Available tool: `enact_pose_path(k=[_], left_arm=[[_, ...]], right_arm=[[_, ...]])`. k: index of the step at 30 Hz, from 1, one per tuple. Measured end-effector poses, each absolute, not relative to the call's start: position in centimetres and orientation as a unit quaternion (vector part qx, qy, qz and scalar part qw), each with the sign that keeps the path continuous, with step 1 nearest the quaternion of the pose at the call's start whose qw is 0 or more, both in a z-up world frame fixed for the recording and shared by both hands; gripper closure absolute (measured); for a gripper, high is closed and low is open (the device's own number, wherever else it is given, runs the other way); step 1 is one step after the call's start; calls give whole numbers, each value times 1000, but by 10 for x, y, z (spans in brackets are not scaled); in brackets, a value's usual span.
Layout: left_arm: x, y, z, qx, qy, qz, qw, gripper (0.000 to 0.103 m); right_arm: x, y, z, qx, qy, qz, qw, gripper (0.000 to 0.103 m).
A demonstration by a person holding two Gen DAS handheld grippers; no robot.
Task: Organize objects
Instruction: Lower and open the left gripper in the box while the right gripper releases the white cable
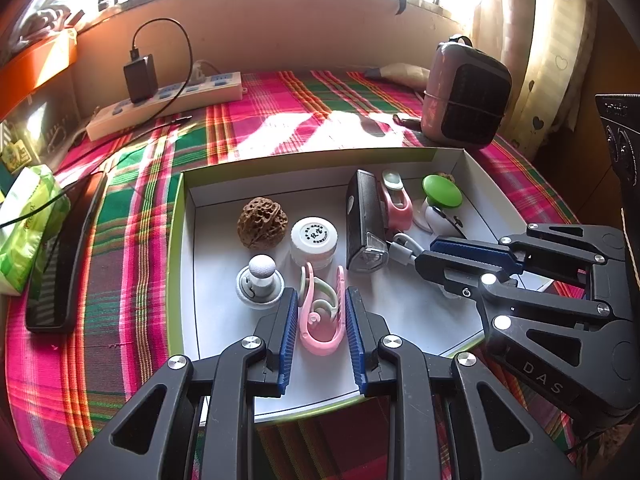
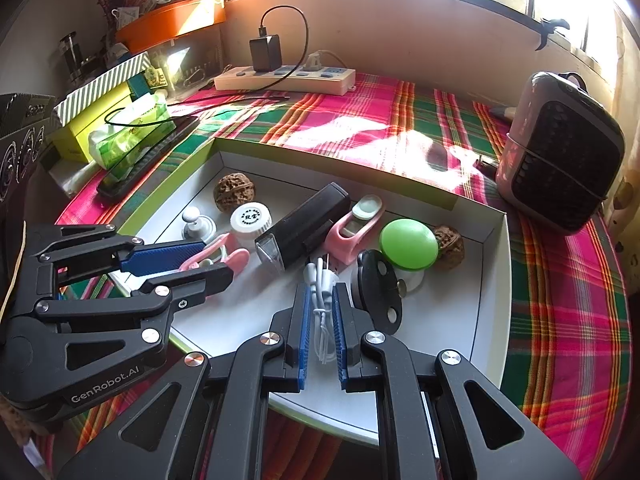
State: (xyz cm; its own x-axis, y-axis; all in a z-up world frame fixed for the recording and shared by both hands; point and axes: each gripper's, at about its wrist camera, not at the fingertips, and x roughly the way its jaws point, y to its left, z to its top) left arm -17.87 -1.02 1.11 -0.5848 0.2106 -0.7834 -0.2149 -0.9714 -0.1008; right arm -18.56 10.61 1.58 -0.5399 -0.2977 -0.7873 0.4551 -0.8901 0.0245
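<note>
A white shallow box point(image 1: 187, 240) on the plaid cloth holds the small objects. My left gripper point(image 1: 322, 296) is shut on a pink and pale green clip point(image 1: 320, 336) near the box's front. My right gripper point(image 2: 321, 292) is shut on a bundled white cable point(image 2: 322, 320) beside a black perforated disc point(image 2: 378, 292). Each gripper shows in the other's view: the right gripper point(image 1: 424, 256) holding the cable point(image 1: 400, 246), the left gripper point(image 2: 218, 260) holding the clip point(image 2: 236, 258). A walnut point(image 1: 262, 222), white jar point(image 1: 314, 238), white knob point(image 1: 260, 280), black lamp point(image 1: 366, 224) and green lid point(image 1: 442, 190) lie inside.
A second pink clip point(image 2: 354, 224) and second walnut point(image 2: 450, 246) sit in the box. Beyond it stand a pink heater point(image 1: 466, 92) and a power strip point(image 1: 168, 100) with a charger. A phone point(image 1: 60, 256) and tissue pack point(image 1: 28, 224) lie left.
</note>
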Motion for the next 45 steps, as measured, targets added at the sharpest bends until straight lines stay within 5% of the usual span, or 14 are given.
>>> enact_pose_path(k=[20, 32, 45], left_arm=[[-179, -11, 11, -440, 5, 890, 118, 80], [-172, -12, 17, -437, 9, 892, 115, 71], [-148, -13, 31, -421, 12, 903, 80, 71]], right_arm=[[-183, 105, 15, 430, 90, -872, 216, 91], [-177, 108, 19, 426, 80, -877, 209, 75], [-159, 118, 27, 414, 50, -889, 191, 75]])
